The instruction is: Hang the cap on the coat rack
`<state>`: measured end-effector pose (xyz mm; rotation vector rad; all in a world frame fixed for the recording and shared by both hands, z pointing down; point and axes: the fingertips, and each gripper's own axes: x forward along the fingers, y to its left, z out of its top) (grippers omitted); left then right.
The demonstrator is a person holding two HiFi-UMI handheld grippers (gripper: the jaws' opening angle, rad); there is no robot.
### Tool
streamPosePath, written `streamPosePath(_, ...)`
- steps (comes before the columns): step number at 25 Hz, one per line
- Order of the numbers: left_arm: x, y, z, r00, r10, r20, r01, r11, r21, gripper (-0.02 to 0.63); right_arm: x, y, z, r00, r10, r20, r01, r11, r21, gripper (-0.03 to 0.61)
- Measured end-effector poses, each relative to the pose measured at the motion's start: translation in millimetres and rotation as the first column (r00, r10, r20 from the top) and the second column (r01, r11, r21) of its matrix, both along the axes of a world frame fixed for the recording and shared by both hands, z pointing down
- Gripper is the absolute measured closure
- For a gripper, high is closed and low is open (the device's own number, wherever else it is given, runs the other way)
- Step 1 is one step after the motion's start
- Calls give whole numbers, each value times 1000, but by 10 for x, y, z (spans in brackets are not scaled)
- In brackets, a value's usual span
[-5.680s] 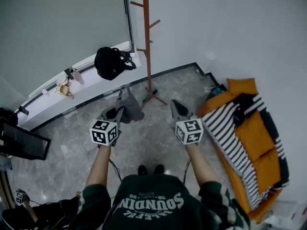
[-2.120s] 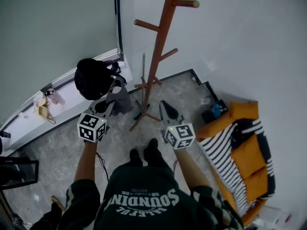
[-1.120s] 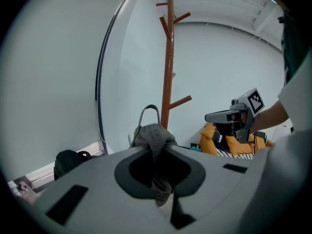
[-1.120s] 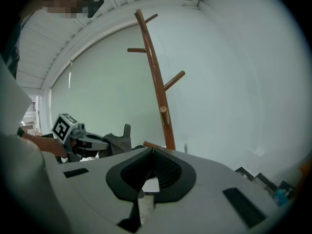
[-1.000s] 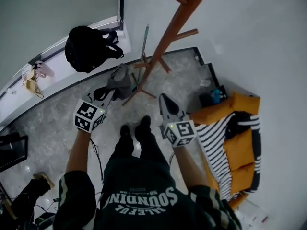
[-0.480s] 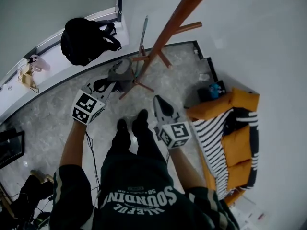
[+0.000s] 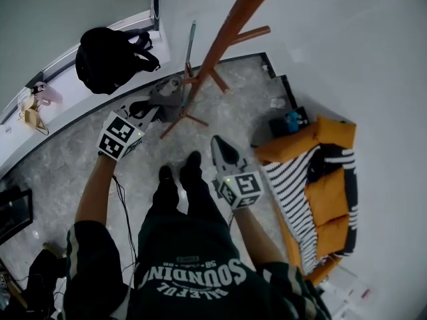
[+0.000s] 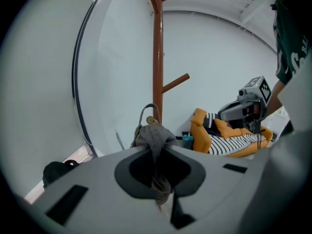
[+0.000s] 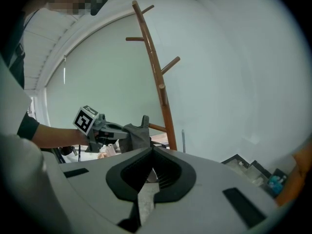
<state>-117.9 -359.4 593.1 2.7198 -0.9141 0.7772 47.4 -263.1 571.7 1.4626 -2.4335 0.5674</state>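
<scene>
Left tool pinching grey cap, coat rack just beyond

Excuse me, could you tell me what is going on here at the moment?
A person stands in front of a wooden coat rack with a gripper in each hand. The left gripper is shut on a grey cap, held out low near the rack's pole. The right gripper is shut with nothing in it. The cap is not yet on any peg.
</scene>
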Motion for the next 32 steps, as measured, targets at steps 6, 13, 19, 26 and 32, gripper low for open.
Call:
streamPosePath(6, 131, -85, 153, 1000, 14, -4, -14, 999, -32, 604, 70, 12, 10, 1000, 21, 4, -21, 1000, -4, 580)
streamPosePath(13, 291, -184, 312, 1000, 22, -9, -22, 999, -46, 604, 64, 31, 4, 1000, 30, 4, -29, 1000, -7, 580)
streamPosePath(19, 435, -258, 444, 997, 55, 45, -53, 998, -42, 603, 66, 54, 27, 999, 37, 13, -37, 999, -17, 580)
streamPosePath(26, 474, -378, 719, 993, 32, 114, -20, 994, -105, 603, 52, 74, 74, 999, 31, 13, -31, 999, -32, 579)
streamPosePath(32, 456, -369, 921, 990, 35, 137, -11, 985, -170, 603, 2, 106, 110, 1000, 26, 14, -25, 999, -39, 580)
